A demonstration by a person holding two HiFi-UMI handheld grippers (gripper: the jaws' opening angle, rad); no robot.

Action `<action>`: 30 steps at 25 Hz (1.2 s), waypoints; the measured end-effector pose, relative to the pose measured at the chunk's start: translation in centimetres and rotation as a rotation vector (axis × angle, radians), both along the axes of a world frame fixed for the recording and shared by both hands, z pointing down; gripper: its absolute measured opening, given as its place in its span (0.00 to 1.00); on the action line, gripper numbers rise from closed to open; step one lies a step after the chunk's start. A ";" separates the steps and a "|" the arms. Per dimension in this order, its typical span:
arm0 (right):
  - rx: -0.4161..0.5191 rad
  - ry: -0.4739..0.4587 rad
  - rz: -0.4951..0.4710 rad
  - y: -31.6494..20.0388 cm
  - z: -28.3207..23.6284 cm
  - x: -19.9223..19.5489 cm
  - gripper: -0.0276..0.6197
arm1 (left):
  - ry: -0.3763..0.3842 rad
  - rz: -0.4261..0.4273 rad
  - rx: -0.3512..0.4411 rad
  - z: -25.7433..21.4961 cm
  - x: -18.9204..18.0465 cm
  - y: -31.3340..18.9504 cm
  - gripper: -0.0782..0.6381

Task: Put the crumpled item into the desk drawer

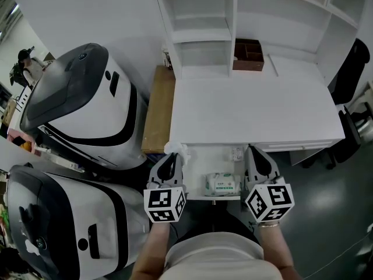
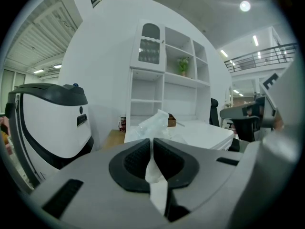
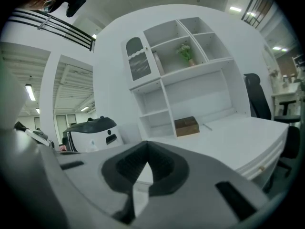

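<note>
At lower centre of the head view, your two grippers flank the open desk drawer (image 1: 197, 169), which juts out from the front edge of the white desk (image 1: 250, 109). Your left gripper (image 1: 173, 156) sits at the drawer's left side, its jaws pinched narrow on the crumpled item (image 1: 178, 149), a white, wrinkled wad. In the left gripper view a strip of the wad runs down between the dark pads while the rest bulges above the tips. The wad hangs at the desk's front left corner, just beside the drawer and not inside it. Your right gripper (image 1: 257, 154) sits at the drawer's right side; in the right gripper view its jaws meet at the tips with nothing between them. A pack of wipes (image 1: 222, 184) lies in the drawer near its front. A brown box (image 1: 247, 55) stands at the back of the desk, against the white shelf unit (image 1: 204, 28). A wooden side surface (image 1: 159, 109) adjoins the desk's left edge. Two large white-and-grey machines (image 1: 81, 109) fill the left of the frame, and a black chair (image 1: 349, 69) stands at the right.
</note>
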State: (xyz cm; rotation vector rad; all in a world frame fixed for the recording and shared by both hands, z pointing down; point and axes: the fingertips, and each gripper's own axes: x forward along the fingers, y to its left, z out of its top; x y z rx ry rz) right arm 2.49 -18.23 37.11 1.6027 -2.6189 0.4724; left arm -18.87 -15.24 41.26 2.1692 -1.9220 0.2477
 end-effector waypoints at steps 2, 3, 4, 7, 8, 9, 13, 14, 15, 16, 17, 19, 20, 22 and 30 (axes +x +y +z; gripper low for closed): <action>-0.001 -0.003 -0.002 -0.7 0.0 0.1 0.05 | -0.003 0.005 -0.007 0.2 0.3 -0.7 0.13; -0.003 -0.003 -0.004 -1.1 0.1 0.2 0.05 | -0.005 0.008 -0.012 0.4 0.4 -1.0 0.13; -0.005 -0.004 -0.005 -1.4 0.2 0.2 0.05 | -0.007 0.010 -0.018 0.6 0.5 -1.3 0.13; -0.013 -0.007 -0.010 -2.2 0.5 0.5 0.05 | -0.013 0.014 -0.039 1.4 0.9 -1.9 0.13; -0.016 -0.008 -0.011 -2.4 0.6 0.6 0.05 | -0.015 0.014 -0.048 1.7 1.1 -2.1 0.13; -0.019 -0.008 -0.012 -2.6 0.7 0.7 0.05 | -0.017 0.014 -0.056 2.0 1.2 -2.3 0.13; -0.036 -0.010 -0.009 -3.4 1.3 1.2 0.05 | -0.021 0.017 -0.097 3.5 1.6 -2.8 0.13; -0.039 -0.012 -0.006 -3.6 1.4 1.3 0.05 | -0.022 0.018 -0.107 3.9 1.8 -3.0 0.13; -0.042 -0.013 -0.003 -3.8 1.5 1.5 0.05 | -0.022 0.019 -0.117 4.3 1.9 -3.1 0.13; -0.044 -0.014 -0.001 -4.0 1.6 1.7 0.05 | -0.021 0.019 -0.127 4.6 2.0 -3.3 0.13; -0.046 -0.013 0.001 -4.2 1.6 1.9 0.05 | -0.020 0.020 -0.137 5.0 2.2 -3.4 0.13; -0.050 -0.013 0.005 -4.6 1.7 2.2 0.05 | -0.020 0.021 -0.156 5.8 2.5 -3.7 0.13; -0.051 -0.013 0.008 -4.7 1.8 2.4 0.05 | -0.021 0.023 -0.165 6.1 2.6 -3.8 0.13; -0.054 -0.012 0.015 -5.0 2.0 2.7 0.05 | -0.024 0.030 -0.183 6.9 3.0 -4.0 0.13; -0.072 -0.013 0.024 -6.0 2.6 3.7 0.05 | -0.037 0.067 -0.269 10.5 4.5 -4.6 0.13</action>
